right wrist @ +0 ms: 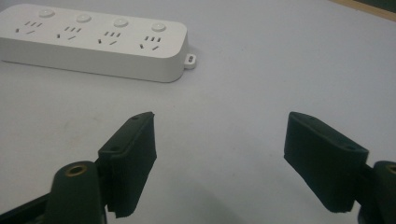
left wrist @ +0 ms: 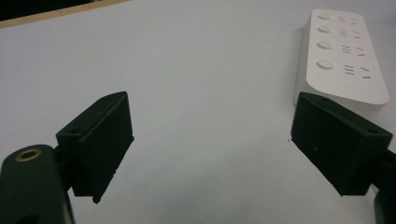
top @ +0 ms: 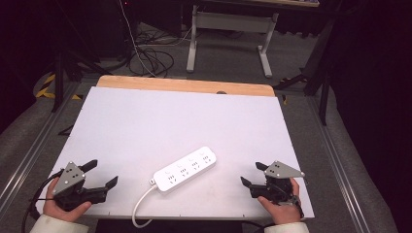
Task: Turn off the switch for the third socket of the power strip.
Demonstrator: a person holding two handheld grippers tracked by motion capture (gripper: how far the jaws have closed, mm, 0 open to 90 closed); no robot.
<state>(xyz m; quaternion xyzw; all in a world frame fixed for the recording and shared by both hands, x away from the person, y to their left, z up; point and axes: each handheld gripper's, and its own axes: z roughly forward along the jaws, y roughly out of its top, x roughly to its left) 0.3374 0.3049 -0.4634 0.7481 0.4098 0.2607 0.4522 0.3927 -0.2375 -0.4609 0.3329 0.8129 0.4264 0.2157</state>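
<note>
From the high view I see a white flat board on the table [top: 145, 121], with a strip of light wood showing along its far edge. A long white plastic power strip [top: 185, 170] lies on the board, close to the near edge and about in the middle between my two hands. Its long side runs on a slant, from near-left to far-right. A white cord [top: 141, 204] comes out of its near-left end and curls down over the near edge of the table.

My left gripper [top: 101, 175] sits at the near-left corner, held in my left hand [top: 63, 206]. Its jaws are spread wide apart with nothing between them. My right gripper [top: 253, 174] sits at the near-right corner in my right hand [top: 282, 206], and its jaws are spread wide too, with nothing in them. Both stay apart from the power strip.

The high view also shows the grey floor, black cables [top: 150, 60] and a pale metal table leg frame [top: 231, 34] behind the table.

The left gripper view shows the sockets and four round buttons up close, with the power strip at the top right, just past one jaw. The right gripper view shows the power strip at the top left, lying sideways, with a small white tab [right wrist: 191, 59] on its end.
</note>
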